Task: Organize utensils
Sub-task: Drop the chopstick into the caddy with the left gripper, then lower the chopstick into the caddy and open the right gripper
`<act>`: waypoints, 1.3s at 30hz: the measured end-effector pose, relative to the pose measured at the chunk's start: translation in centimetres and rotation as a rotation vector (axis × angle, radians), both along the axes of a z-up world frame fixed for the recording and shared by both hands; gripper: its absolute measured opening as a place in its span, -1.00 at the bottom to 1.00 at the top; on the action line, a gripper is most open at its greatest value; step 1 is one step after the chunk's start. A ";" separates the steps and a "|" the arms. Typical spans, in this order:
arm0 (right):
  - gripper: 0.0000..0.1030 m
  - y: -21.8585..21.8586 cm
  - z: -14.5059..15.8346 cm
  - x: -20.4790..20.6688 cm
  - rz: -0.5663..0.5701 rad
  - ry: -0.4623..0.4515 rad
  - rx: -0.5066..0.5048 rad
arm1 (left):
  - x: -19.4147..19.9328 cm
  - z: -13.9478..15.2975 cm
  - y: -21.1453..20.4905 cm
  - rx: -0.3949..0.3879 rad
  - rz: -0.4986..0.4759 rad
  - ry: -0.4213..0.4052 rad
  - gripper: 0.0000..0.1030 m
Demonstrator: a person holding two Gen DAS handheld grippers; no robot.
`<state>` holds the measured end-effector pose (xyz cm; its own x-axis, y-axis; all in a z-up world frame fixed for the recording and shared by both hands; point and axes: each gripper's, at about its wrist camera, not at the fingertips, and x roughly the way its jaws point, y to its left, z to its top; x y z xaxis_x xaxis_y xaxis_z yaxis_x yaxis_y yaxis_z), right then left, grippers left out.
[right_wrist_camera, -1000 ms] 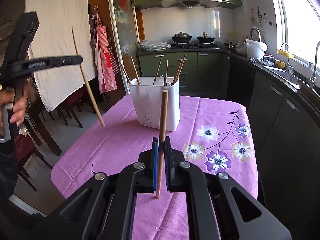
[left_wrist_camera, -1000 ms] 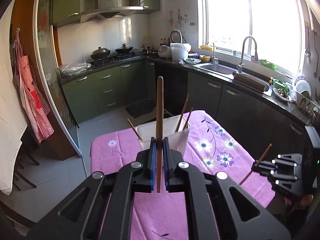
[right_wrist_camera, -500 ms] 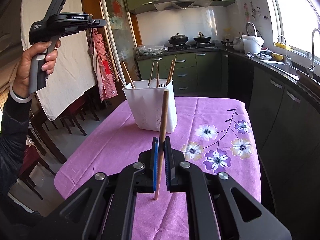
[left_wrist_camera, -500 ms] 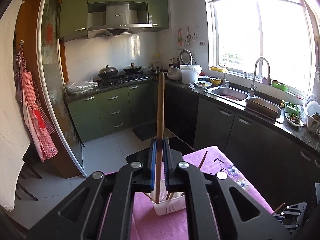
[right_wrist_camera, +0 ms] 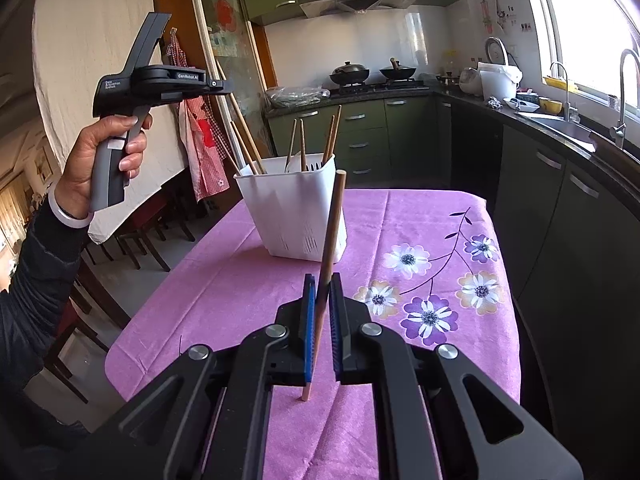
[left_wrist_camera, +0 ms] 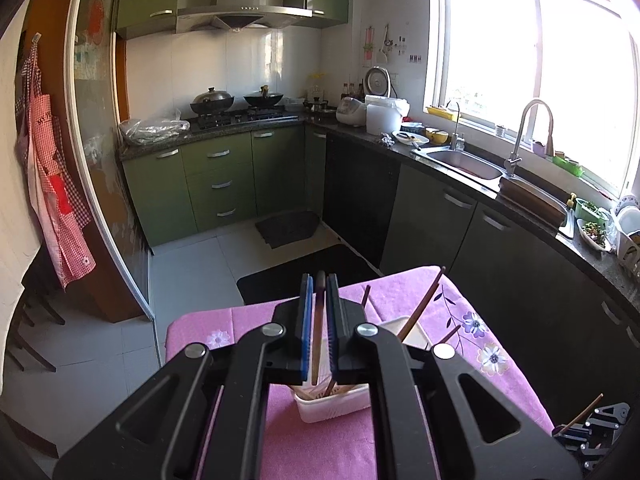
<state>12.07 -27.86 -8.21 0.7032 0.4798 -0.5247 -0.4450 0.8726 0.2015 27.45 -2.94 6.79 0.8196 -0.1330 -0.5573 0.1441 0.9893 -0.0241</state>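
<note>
A white utensil holder [right_wrist_camera: 294, 210] with several wooden chopsticks stands on the pink floral tablecloth [right_wrist_camera: 400, 240]; it also shows in the left wrist view [left_wrist_camera: 332, 404], right below my left gripper. My left gripper [left_wrist_camera: 319, 280] is raised above the holder, with a wooden chopstick [left_wrist_camera: 318, 328] between its fingers, its lower end down inside the holder. In the right wrist view the left gripper [right_wrist_camera: 216, 85] is held high at the left. My right gripper [right_wrist_camera: 323, 280] is shut on another wooden chopstick [right_wrist_camera: 330, 240], upright, short of the holder.
The table sits in a kitchen with green cabinets [left_wrist_camera: 216, 184], a stove with woks [left_wrist_camera: 236, 100] and a sink [left_wrist_camera: 464, 160] along the right counter. Chairs [right_wrist_camera: 132, 232] stand to the table's left. The floral print [right_wrist_camera: 428, 316] lies right of my right gripper.
My left gripper rose and moved over the holder, and its chopstick has slid down between the fingers into the holder. My right gripper has kept its chopstick and barely moved.
</note>
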 end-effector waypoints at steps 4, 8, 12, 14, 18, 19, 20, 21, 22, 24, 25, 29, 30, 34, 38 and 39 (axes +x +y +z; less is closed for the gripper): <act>-0.86 0.8 0.3 0.2 0.012 0.004 -0.005 | -0.8 -2.1 0.0 0.006 -0.013 0.038 -0.49; -0.87 1.7 1.7 0.5 0.020 -0.022 -0.011 | -3.8 -2.4 0.5 -0.014 -0.017 -0.012 -0.30; -0.87 3.0 4.8 1.2 0.048 -0.076 -0.008 | -9.0 -2.8 0.9 -0.012 0.007 -0.089 -0.14; -0.87 3.9 6.7 1.7 0.061 -0.114 -0.010 | -12.0 -3.7 1.1 -0.010 0.020 -0.125 0.20; -0.87 5.7 11.5 3.7 0.080 -0.199 0.022 | -17.3 -6.9 1.0 0.054 0.067 -0.174 0.79; -0.87 6.1 12.5 4.4 0.080 -0.214 0.029 | -18.3 -7.8 0.8 0.069 0.075 -0.174 0.87; -0.87 6.4 13.3 5.1 0.080 -0.224 0.039 | -19.3 -8.9 1.0 0.079 0.089 -0.165 0.87; -0.87 6.9 14.3 6.2 0.081 -0.232 0.057 | -20.2 -10.0 1.1 0.083 0.099 -0.153 0.87; -0.87 7.3 15.0 7.1 0.076 -0.240 0.065 | -20.8 -10.9 1.3 0.078 0.103 -0.141 0.87; -0.87 8.1 16.2 8.8 0.052 -0.262 0.081 | -21.9 -12.2 1.9 0.057 0.116 -0.118 0.87; -0.87 8.5 16.6 9.7 0.044 -0.266 0.088 | -22.2 -12.6 2.2 0.047 0.125 -0.111 0.87; -0.87 9.6 17.3 13.2 0.007 -0.260 0.113 | -23.3 -14.2 2.8 0.046 0.161 -0.094 0.87; -0.87 9.9 17.1 14.1 -0.002 -0.251 0.114 | -23.4 -14.4 2.9 0.047 0.166 -0.091 0.87; -0.87 10.8 15.6 16.9 -0.034 -0.207 0.086 | -22.9 -15.1 3.7 0.033 0.169 -0.049 0.87; -0.87 11.2 13.8 17.9 -0.048 -0.181 0.048 | -22.4 -15.3 4.1 -0.003 0.169 -0.035 0.87; -0.87 11.3 13.1 18.1 -0.048 -0.173 0.041 | -22.3 -15.3 4.1 -0.010 0.169 -0.032 0.87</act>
